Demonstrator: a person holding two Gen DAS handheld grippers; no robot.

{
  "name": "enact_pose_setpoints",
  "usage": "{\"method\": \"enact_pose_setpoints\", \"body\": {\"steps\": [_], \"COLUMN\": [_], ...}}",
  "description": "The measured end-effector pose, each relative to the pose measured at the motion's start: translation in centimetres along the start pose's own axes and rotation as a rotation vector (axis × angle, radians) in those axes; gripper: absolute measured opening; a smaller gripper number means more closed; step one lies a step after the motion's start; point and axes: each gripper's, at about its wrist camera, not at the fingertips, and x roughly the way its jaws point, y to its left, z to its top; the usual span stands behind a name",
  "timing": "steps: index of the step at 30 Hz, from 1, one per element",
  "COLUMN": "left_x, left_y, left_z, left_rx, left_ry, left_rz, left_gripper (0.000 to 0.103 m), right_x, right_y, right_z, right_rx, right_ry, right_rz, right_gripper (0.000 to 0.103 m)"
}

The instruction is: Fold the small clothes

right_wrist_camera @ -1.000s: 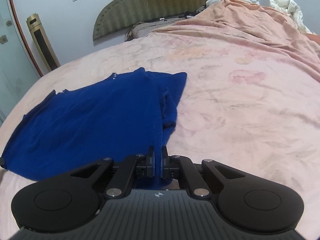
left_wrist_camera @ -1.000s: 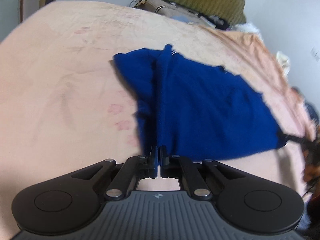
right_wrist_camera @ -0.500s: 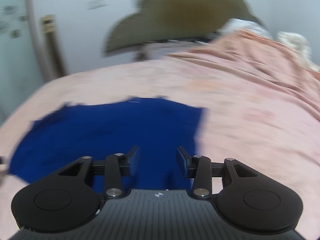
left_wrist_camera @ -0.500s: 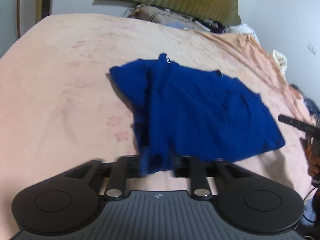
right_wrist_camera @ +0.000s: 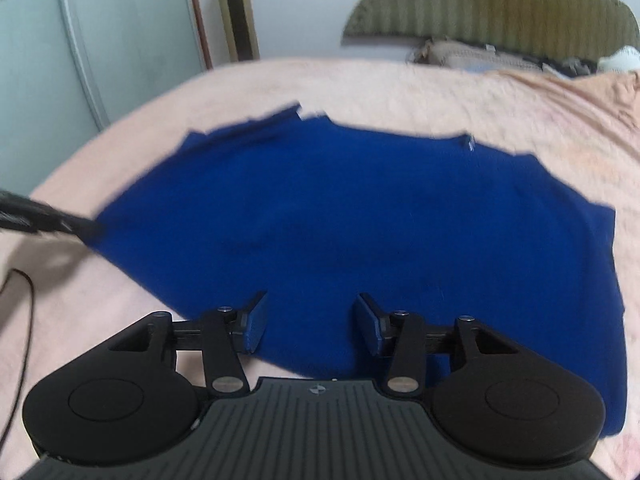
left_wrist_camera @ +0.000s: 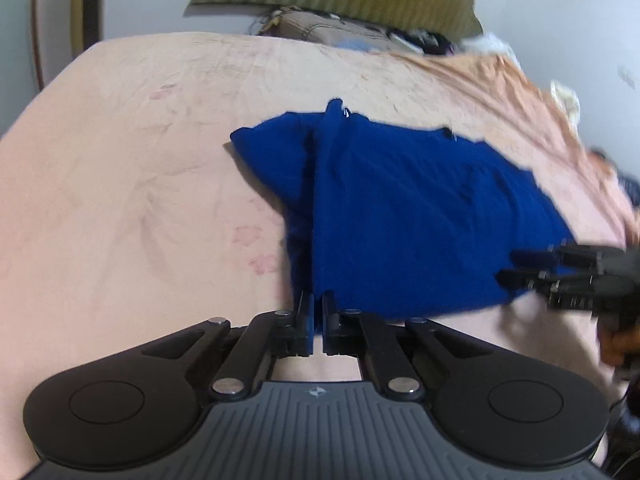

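Since a second before, the right gripper point(right_wrist_camera: 308, 326) had swung across to the blue garment's point(right_wrist_camera: 360, 232) near hem, its fingers just opened, spread over cloth without pinching. Nearest the left camera, the left gripper point(left_wrist_camera: 316, 320) stayed pressed shut on the garment's folded near corner. Beyond both, the garment lay flat on the pink bed point(left_wrist_camera: 120, 168), stretching away toward the headboard point(right_wrist_camera: 500, 4).

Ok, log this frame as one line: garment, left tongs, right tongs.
garment: blue cloth on bed | left tongs: shut on its near edge | right tongs: just opening, over cloth, no grip
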Motion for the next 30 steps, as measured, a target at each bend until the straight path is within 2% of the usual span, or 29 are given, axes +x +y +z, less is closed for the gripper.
{"method": "enact_pose_setpoints", "body": {"steps": [3,4,7,10,13,15,17,18,19,20,21,23,24,27,28,29,30], "left_x": [1.3,1.1,-0.6,-0.9,1.1,3.6,6.5,7.9,9.4,10.6,11.9,13.2,13.2,11.0,10.2,9.3,8.5], "left_y": [-0.1,0.0,0.0,-0.8,-3.0,-4.4,-5.4,-5.7,-6.0,-6.0,-5.6,-3.8,-2.7,0.9,1.8,3.0,3.9], "left_z": [-0.2,0.0,1.7,4.5,7.2,8.9,10.4,11.0,11.4,11.8,12.3,12.9,13.1,13.3,13.4,13.3,13.1], "left_rx": [0.043,0.045,0.03,0.021,0.076,0.104,0.123,0.134,0.149,0.16,0.161,0.11,0.061,-0.089,-0.132,-0.174,-0.211], "left_ry": [0.106,0.104,0.005,-0.077,-0.102,-0.086,-0.06,-0.06,-0.068,-0.074,-0.072,-0.058,-0.06,-0.112,-0.125,-0.136,-0.145], "left_rz": [0.003,0.005,0.029,-0.007,-0.025,-0.05,-0.067,-0.052,-0.008,0.051,0.133,0.244,0.262,0.213,0.214,0.21,0.189], "left_gripper": [0.003,0.003,0.004,0.006,0.009,0.013,0.028,0.033,0.042,0.046,0.046,0.046,0.046,0.048,0.057,0.073,0.08], "right_x": [-0.2,-0.4,-1.1,-0.8,-0.3,-0.3,-0.3,-0.3,-0.3,-0.3,-0.3,-0.3,-0.4,-0.9,-1.1,-1.2,-1.3], "right_y": [0.4,0.7,2.0,2.7,3.2,3.5,3.6,3.7,3.6,3.6,3.4,3.2,3.1,3.6,4.2,4.9,5.9], "right_z": [0.3,0.6,0.9,1.9,2.6,2.7,2.5,2.4,2.2,2.1,2.0,1.8,1.7,1.6,1.5,1.5,1.4], "right_rx": [-0.001,-0.01,-0.06,-0.097,-0.107,-0.099,-0.094,-0.093,-0.09,-0.087,-0.083,-0.078,-0.079,-0.132,-0.161,-0.194,-0.235], "right_ry": [-0.007,-0.02,-0.062,-0.082,-0.082,-0.082,-0.078,-0.074,-0.07,-0.065,-0.06,-0.054,-0.054,-0.074,-0.085,-0.098,-0.108], "right_rz": [-0.002,0.001,0.005,-0.004,-0.004,0.013,0.025,0.027,0.026,0.025,0.023,0.014,0.006,-0.028,-0.035,-0.039,-0.036], "right_gripper": [0.057,0.058,0.059,0.059,0.059,0.059,0.059,0.059,0.059,0.059,0.059,0.059,0.059,0.061,0.064,0.068,0.069]}}
